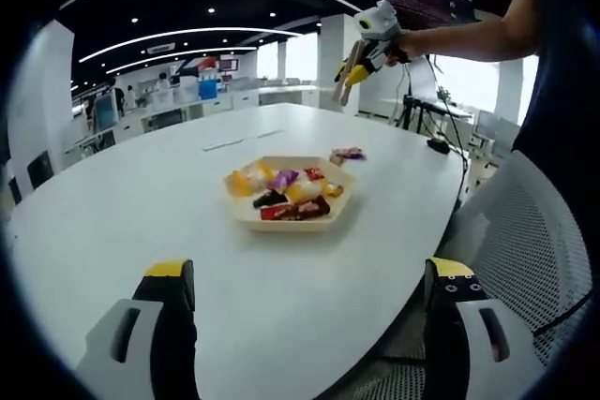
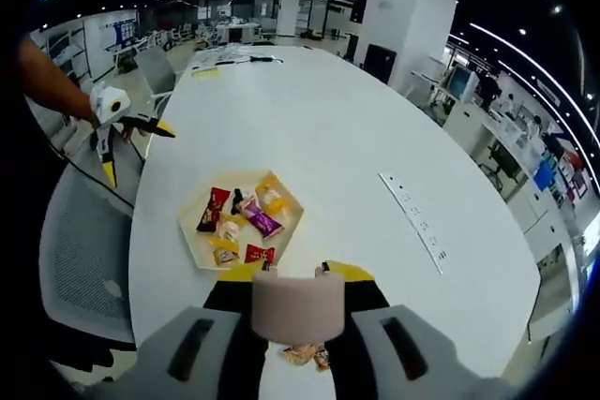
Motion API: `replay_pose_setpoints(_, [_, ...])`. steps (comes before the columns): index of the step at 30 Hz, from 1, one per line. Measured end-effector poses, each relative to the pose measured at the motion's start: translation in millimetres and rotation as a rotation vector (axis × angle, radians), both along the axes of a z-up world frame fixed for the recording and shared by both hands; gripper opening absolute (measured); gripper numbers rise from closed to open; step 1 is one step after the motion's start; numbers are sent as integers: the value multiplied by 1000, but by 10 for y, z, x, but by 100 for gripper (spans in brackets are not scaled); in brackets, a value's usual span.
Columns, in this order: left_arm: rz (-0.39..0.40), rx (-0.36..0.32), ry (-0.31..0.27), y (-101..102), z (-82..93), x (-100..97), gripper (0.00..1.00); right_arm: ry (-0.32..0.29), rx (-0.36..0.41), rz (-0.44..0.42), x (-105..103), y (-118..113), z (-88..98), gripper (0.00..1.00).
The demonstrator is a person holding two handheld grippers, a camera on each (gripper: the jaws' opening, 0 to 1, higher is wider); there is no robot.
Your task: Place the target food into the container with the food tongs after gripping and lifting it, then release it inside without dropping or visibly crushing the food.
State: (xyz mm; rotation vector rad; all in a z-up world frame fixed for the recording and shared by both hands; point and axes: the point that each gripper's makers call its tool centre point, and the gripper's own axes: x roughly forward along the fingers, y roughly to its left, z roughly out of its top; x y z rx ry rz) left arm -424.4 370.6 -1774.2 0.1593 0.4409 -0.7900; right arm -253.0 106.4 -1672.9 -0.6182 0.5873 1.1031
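A beige hexagonal tray (image 1: 281,224) in the middle of the white table holds several wrapped snacks (image 1: 292,192). My left gripper (image 1: 309,276) hovers near the table edge, short of the tray, open and holding nothing. It also appears in the right gripper view (image 2: 137,150), in a person's hand off the tray's left. My right gripper (image 2: 292,278) is high above the tray (image 2: 192,236), shut on the pale food tongs (image 2: 291,311). The tongs' tips point down toward the snacks (image 2: 246,222). In the left gripper view the right gripper (image 1: 352,67) is raised beyond the tray with the tongs (image 1: 339,89) sticking out.
One loose wrapped snack (image 1: 347,154) lies on the table just outside the tray, and in the right gripper view it (image 2: 305,355) sits under the tongs. A grey mesh chair (image 1: 534,231) stands at the table edge. Socket plates (image 2: 412,213) are set into the tabletop.
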Motion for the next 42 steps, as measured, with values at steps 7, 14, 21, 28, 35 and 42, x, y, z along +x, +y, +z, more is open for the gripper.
replay_pose_setpoints(7, [-4, 10, 9, -3, -29, -8, 99, 2, 3, -28, 70, -111, -116, 21])
replay_pose_setpoints(14, [-1, 13, 12, -6, -34, -7, 99, -15, 3, 37, 73, -135, -215, 21])
replay_pose_setpoints(21, [10, 14, 14, 15, -35, 8, 99, 5, 3, 74, 82, -126, -414, 21])
replay_pose_setpoints(28, [-4, 21, 25, 4, -73, -10, 99, 18, -21, 151, 60, -97, -659, 21])
replay_pose_setpoints(35, [-3, 19, 31, 8, -82, -9, 99, 23, -74, 212, 46, -57, -903, 21])
replay_pose_setpoints(42, [0, 24, 38, 13, -95, -14, 99, 36, -86, 218, 112, -43, -1021, 21])
